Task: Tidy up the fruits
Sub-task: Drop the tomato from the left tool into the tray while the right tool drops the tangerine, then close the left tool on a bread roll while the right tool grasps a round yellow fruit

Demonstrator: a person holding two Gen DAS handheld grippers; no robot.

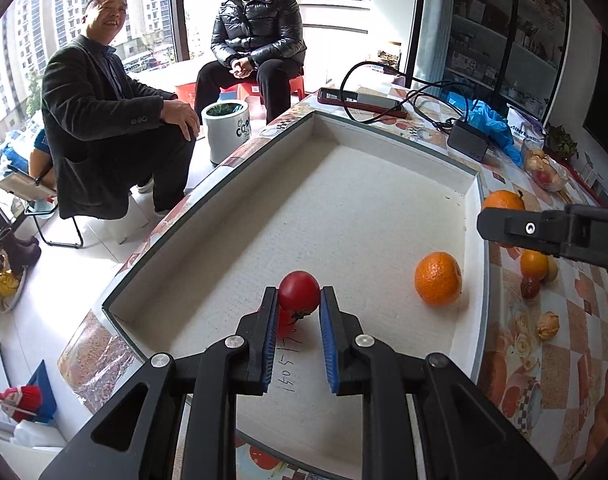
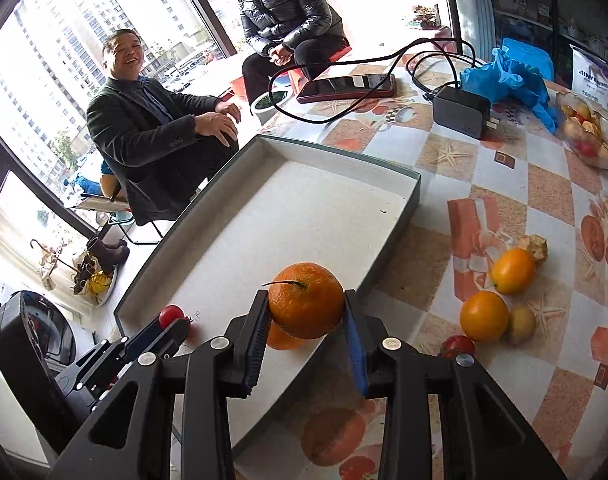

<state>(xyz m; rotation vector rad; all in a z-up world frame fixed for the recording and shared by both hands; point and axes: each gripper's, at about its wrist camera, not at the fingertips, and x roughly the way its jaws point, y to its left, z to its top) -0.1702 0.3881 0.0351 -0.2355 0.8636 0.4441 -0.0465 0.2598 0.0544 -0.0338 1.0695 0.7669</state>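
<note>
While both tongs hover over shallow white-lined cardboard tray (image 1: 383, 208) | L gripper (image 1: 300, 300) clamped on small red tomato (image 1: 299, 291), above tray's near end | R gripper (image 2: 305, 308) clenched on stemmed orange mandarin (image 2: 305, 300), over right edge, tray floor just left/below | loose orange (image 1: 438, 278) inside already.

Red tomato (image 1: 299, 291); orange mandarin (image 2: 306, 305); white tray (image 1: 264, 216); checkered, starfish-printed tablecloth (image 2: 499, 184).
</note>
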